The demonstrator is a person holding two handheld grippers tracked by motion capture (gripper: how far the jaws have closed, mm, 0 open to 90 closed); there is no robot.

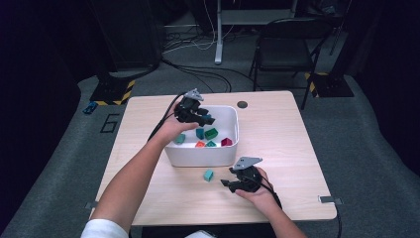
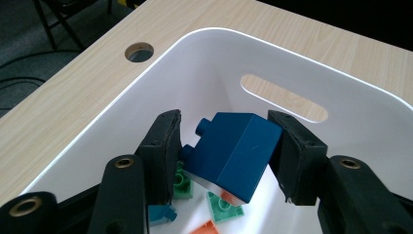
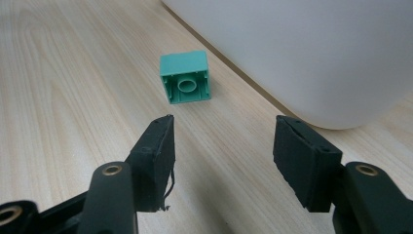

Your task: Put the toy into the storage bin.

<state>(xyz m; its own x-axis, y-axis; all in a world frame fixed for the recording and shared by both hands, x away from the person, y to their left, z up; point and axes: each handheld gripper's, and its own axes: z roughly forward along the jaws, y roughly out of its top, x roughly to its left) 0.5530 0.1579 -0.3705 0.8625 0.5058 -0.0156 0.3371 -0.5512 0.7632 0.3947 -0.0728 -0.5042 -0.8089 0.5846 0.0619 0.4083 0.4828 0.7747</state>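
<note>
While the left gripper point(image 2: 224, 146) pinches a blue brick point(image 2: 234, 153), the right gripper's point(image 3: 221, 146) fingers stand spread, empty.

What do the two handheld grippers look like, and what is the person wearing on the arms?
Both the left gripper and the right gripper are black, each topped by a grey three-cornered plate and trailing a black cable. Their fingers carry black pads and brass-coloured rivets. A white sleeve shows on the left arm.

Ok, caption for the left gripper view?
Left gripper holds a dark blue brick over the white bin.
</note>
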